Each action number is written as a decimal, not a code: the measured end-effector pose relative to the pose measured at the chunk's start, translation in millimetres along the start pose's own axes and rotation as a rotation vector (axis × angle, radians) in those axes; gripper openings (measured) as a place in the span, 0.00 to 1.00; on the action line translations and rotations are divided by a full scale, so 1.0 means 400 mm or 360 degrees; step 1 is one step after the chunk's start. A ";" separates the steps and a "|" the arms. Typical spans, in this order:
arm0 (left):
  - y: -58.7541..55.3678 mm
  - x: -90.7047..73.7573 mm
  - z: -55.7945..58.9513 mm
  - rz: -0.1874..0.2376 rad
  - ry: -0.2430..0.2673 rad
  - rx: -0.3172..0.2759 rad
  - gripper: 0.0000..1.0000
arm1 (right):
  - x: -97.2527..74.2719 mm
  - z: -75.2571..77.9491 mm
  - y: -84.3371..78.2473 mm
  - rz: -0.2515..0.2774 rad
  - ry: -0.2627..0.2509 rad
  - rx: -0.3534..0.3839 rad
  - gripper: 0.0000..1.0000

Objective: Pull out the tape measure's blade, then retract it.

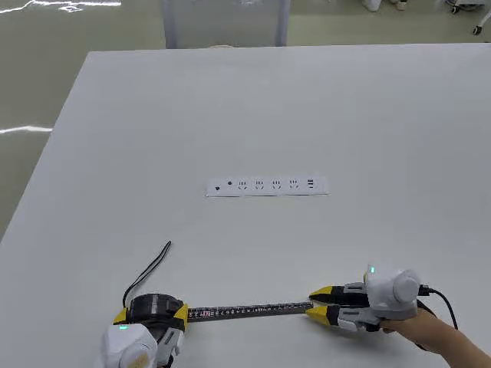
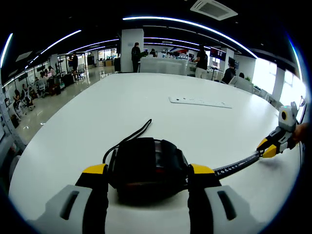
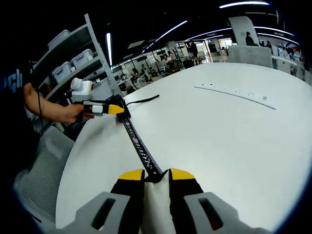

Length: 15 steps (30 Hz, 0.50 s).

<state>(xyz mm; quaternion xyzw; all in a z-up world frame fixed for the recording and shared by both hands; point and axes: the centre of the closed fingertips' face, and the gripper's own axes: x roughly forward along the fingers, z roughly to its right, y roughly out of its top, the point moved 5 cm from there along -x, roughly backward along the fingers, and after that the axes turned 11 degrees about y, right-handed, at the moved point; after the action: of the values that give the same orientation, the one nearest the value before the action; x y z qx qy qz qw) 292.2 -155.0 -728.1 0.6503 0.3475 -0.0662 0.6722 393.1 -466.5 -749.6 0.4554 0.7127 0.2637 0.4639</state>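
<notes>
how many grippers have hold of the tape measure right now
2. The left gripper is clamped around the black case. The right gripper pinches the end of the pulled-out blade, to the case's right in the head view. Neither grip is hidden.

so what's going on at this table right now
A person holds tongs in each hand over a white table. The left tongs are shut on the black tape measure case, and the right tongs pinch the tip of its dark marked blade, drawn out flat along the table between them. A white power strip lies farther back, apart.
</notes>
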 end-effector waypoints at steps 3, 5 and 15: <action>-0.001 0.000 0.000 0.0001 0.0000 0.0000 0.64 | 0.003 0.001 -0.006 -0.0013 0.0009 0.0007 0.19; 0.000 -0.002 0.001 0.0001 0.0001 0.0001 0.64 | 0.006 -0.003 -0.009 -0.0024 0.0020 -0.0002 0.18; 0.000 0.003 0.001 0.0001 0.0009 0.0003 0.64 | 0.004 -0.013 0.006 -0.0110 -0.0038 -0.0347 0.17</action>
<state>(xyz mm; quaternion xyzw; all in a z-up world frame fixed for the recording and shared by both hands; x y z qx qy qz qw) 293.4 -155.0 -729.0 0.6512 0.3492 -0.0644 0.6707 389.0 -463.8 -746.1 0.3806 0.6895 0.3179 0.5279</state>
